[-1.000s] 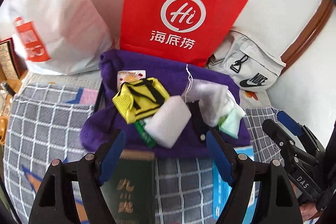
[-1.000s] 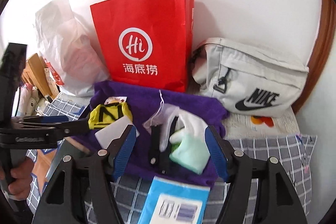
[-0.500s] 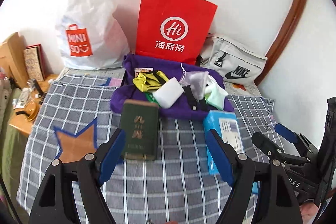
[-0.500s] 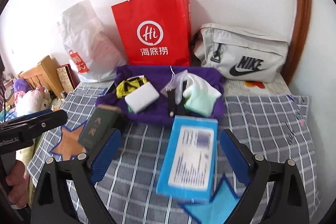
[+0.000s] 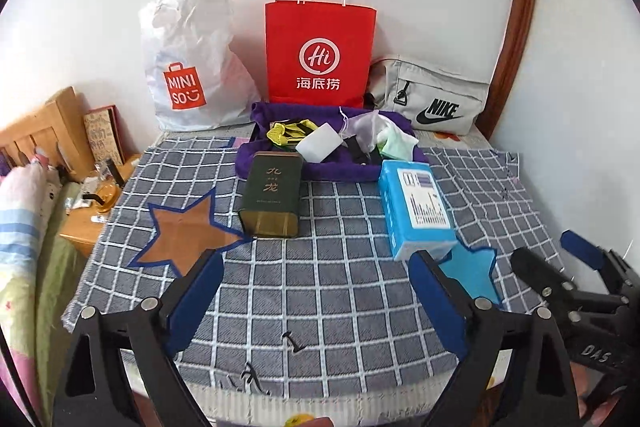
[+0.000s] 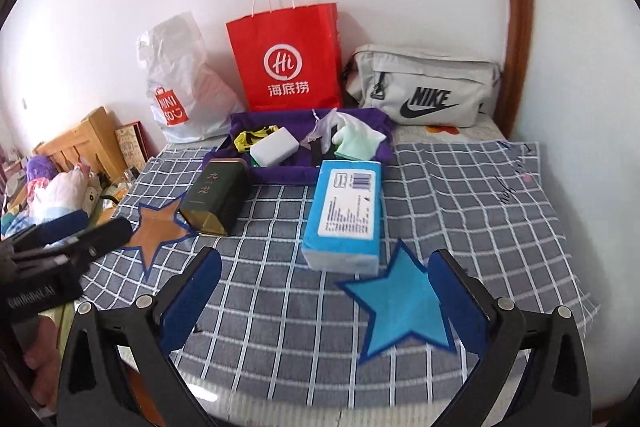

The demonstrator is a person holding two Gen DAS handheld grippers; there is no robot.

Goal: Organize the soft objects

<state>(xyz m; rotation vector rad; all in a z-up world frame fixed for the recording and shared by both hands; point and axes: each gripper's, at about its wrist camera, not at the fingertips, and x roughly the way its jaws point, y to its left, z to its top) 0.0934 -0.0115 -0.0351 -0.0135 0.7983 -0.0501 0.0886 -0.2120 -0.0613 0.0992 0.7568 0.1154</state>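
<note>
Nearby, crumpled soft items [image 5: 352, 137] fill purple cloth [image 5: 276, 163].

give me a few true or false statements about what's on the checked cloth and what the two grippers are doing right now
1. The green tin lies on its side beside the brown star. True.
2. The blue box sits inside the purple cloth. False: it lies on the checked cloth, in front of the purple one.
3. The right gripper grips the blue box. False: its fingers stand open, nothing between them.
4. The red bag stands upright against the wall. True.
5. The left gripper is open and empty. True.
6. The grey Nike bag sits left of the red bag. False: it is on the right; the white Miniso bag is on the left.
</note>
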